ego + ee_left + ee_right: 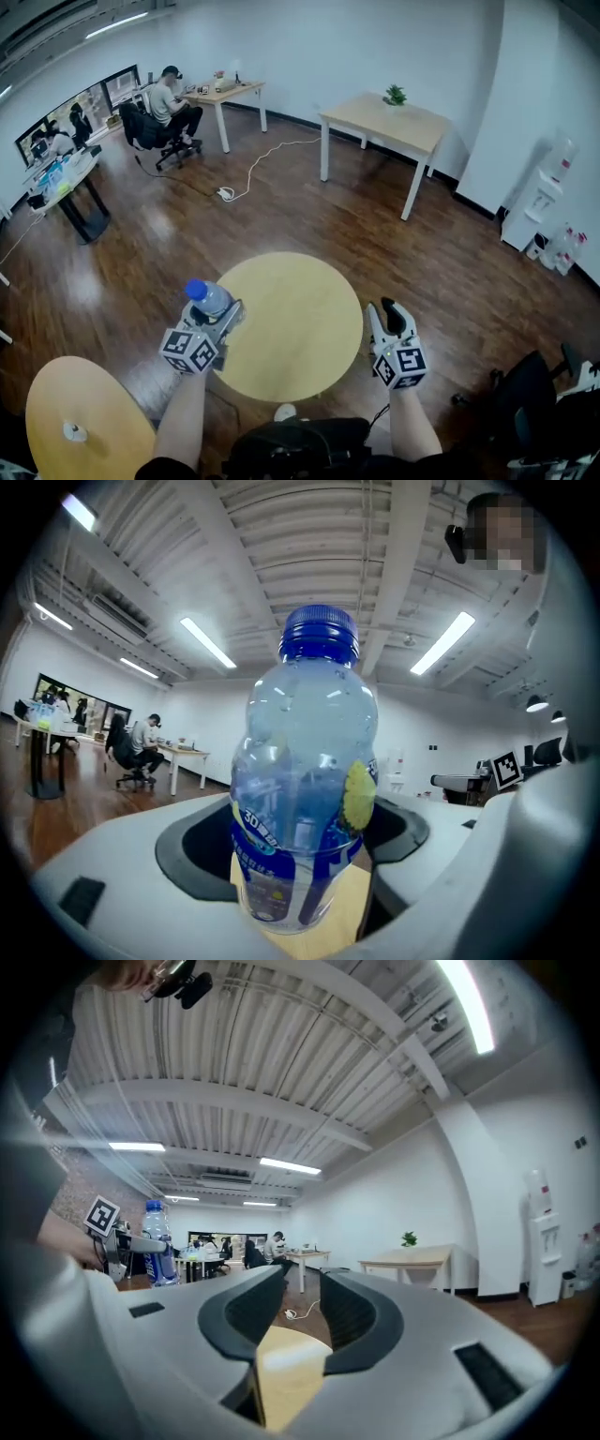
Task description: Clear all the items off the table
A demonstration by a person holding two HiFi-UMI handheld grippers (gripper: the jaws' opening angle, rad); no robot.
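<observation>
A clear water bottle [208,298] with a blue cap and blue label stands upright between the jaws of my left gripper [217,319], over the left edge of the round yellow table [300,323]. In the left gripper view the bottle [305,789] fills the middle, gripped low on its label, with the tabletop [330,921] beneath. My right gripper [389,319] hovers at the table's right edge, its jaws a little apart and empty. In the right gripper view [302,1283] the bottle [157,1241] shows far left, and the table [281,1372] lies below the jaws.
A second round table [84,422] with a small object on it sits at bottom left. A rectangular table [384,127] with a plant [396,94] stands farther back. A person [173,103] sits at a desk. A black chair [534,394] is at right.
</observation>
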